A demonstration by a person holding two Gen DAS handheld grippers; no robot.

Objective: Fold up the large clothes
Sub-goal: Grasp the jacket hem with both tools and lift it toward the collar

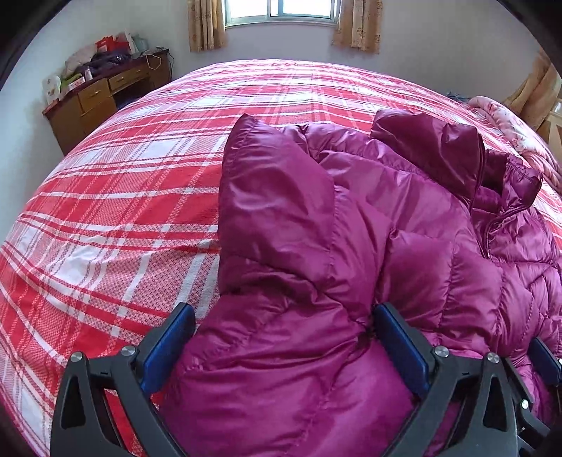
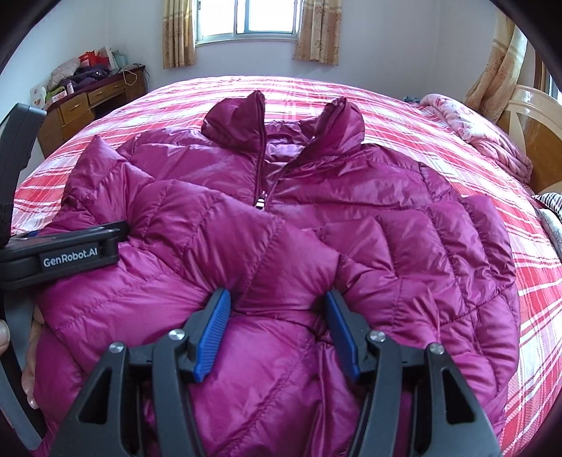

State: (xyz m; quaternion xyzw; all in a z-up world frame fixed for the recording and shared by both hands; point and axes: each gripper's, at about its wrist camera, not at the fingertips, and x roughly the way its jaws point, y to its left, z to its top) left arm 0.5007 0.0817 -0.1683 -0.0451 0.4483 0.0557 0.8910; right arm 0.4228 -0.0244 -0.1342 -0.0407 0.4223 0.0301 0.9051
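A magenta puffer jacket (image 2: 316, 197) lies front up on the plaid bed, collar toward the window, both sleeves folded across its chest. In the left wrist view the jacket (image 1: 404, 211) fills the right half. My left gripper (image 1: 282, 318) has its jaws wide apart with a bulge of the jacket's left side between the blue pads; the pads press into the fabric. My right gripper (image 2: 277, 302) also has its jaws apart around a fold of the lower jacket. The left gripper's body (image 2: 66, 253) shows at the left of the right wrist view.
The bed has a red and white plaid cover (image 1: 116, 197). A wooden desk (image 1: 102, 95) with clutter stands at the far left wall. A pink floral quilt (image 2: 481, 133) and a wooden headboard (image 2: 537, 140) lie at the right. A window (image 2: 246, 21) is behind.
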